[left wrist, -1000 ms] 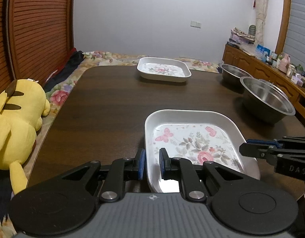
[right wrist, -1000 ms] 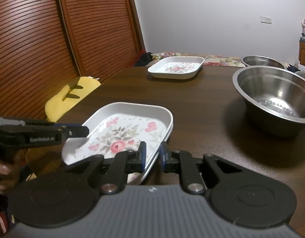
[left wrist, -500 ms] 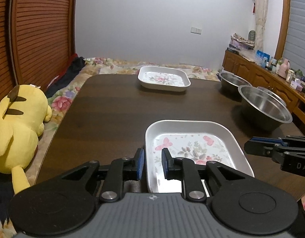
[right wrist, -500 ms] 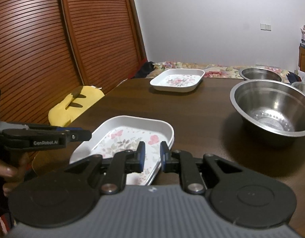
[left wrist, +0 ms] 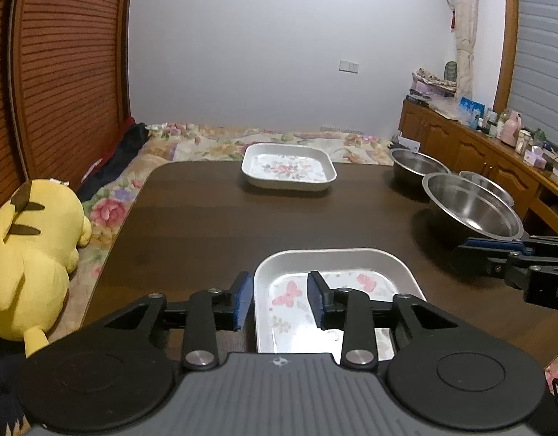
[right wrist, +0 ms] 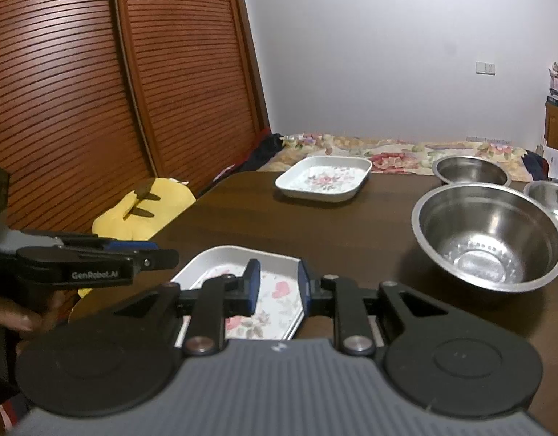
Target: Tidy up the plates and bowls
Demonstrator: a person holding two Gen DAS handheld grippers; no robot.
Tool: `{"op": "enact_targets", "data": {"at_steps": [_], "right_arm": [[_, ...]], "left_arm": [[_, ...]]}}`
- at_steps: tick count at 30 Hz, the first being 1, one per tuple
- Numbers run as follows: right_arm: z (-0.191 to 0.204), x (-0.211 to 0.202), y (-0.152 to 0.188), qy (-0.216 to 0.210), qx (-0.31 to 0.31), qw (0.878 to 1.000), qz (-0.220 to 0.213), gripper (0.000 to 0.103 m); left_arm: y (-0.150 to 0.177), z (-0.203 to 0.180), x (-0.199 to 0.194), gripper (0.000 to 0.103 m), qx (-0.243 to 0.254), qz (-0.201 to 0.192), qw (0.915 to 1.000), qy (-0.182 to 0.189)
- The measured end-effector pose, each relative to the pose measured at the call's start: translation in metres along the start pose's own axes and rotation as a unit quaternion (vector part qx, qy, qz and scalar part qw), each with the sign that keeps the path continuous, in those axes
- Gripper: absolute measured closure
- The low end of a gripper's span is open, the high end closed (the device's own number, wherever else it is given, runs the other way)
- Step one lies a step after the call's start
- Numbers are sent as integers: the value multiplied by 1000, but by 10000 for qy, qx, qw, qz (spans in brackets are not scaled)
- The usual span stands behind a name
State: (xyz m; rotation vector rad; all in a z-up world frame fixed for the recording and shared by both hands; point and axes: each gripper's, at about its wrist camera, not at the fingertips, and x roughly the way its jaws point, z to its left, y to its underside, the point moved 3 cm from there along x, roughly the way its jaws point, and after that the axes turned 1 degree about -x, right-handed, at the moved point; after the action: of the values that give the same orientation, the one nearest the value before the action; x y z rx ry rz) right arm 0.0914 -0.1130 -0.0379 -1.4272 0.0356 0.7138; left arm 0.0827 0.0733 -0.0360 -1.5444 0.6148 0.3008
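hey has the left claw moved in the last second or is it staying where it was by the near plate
Yes. The left claw has opened and pulled back toward the person: the near plate and the far plate both sit lower and smaller in the left wrist view.

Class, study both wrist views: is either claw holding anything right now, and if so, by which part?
Nothing is held. The left claw and right claw are both open, each straddling a side rim of the near floral plate, which rests on the table.

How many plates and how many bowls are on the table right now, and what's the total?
Plates: 2, the near plate and the far plate.
Bowls: 3, the big bowl, the back bowl and the small bowl.
Total: 5.
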Motion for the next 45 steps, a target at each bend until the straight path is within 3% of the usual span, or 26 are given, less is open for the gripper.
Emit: {"op": "enact_targets", "data": {"at_steps": [10,15,27,32,45], "right_arm": [[-3,-3,-8,28,-27,9999,-98,79],[-5,1,-16,24,-120,9998,-125,73],[-19,21,-59,59,-237,9995,-214,67],[-27,32,-78,79,-337,9991,-239,58],[-50,98,-107,185,-375,9986,337,57]], "left_arm": [[-14,-1,-2,53,52,-154,9999,4],[-22,-2,3,49,119,-225,9997,6],[-61,6,33,43,180,-298,9994,7],[-80,8,46,38,243,-326,9992,38],[-113,28,110,35,231,-79,9996,115]]}}
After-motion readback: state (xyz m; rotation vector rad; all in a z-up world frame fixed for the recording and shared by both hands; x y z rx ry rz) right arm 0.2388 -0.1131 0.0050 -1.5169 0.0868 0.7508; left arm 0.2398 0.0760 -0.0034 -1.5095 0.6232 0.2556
